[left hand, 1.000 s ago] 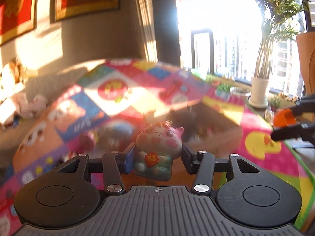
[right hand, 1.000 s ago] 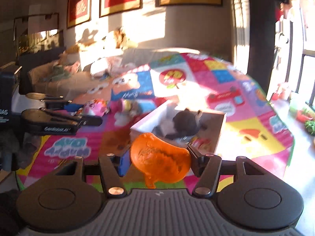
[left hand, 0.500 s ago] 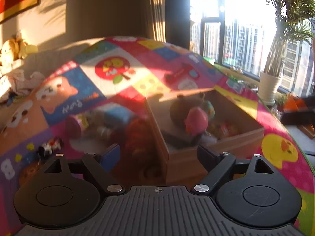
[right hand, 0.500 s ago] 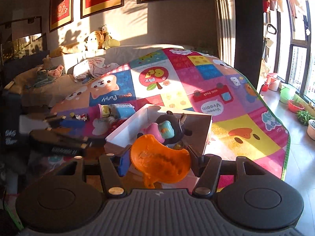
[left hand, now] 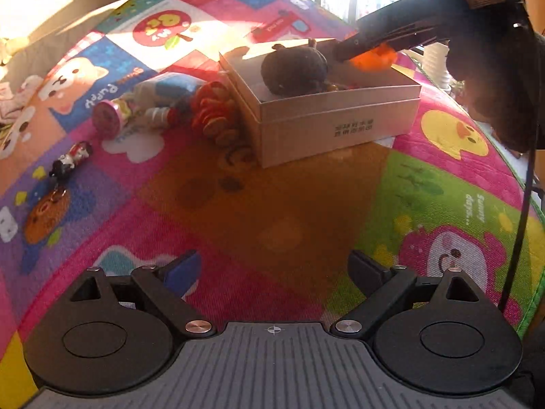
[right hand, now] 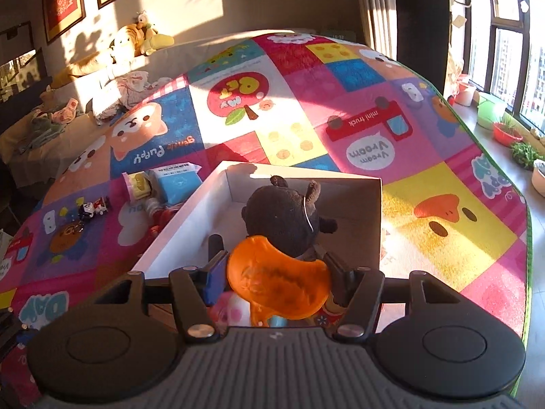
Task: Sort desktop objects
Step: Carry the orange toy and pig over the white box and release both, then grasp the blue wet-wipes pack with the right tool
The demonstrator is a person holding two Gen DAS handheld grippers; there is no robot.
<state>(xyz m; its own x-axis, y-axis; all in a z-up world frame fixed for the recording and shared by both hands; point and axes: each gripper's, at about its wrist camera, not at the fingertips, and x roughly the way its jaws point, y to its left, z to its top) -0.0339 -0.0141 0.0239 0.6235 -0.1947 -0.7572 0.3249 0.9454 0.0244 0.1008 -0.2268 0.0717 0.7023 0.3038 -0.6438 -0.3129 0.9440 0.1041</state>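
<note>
A white cardboard box stands on the colourful play mat, with a dark plush toy inside. My right gripper is shut on an orange plastic toy and holds it over the near end of the box, just in front of the plush. A pink pig figure lies in the box under the gripper. My left gripper is open and empty above the mat, in front of the box. The right gripper and orange toy show at the box's far side.
Left of the box lie an orange coiled toy, a pink-capped tube, a blue packet, a small figurine and a brown keychain. Plush toys and clothes lie on the sofa. Plant pots stand by the window.
My left gripper opened, let the pig figure go into the box and drew back. My right gripper moved forward and down over the box with the orange toy.
</note>
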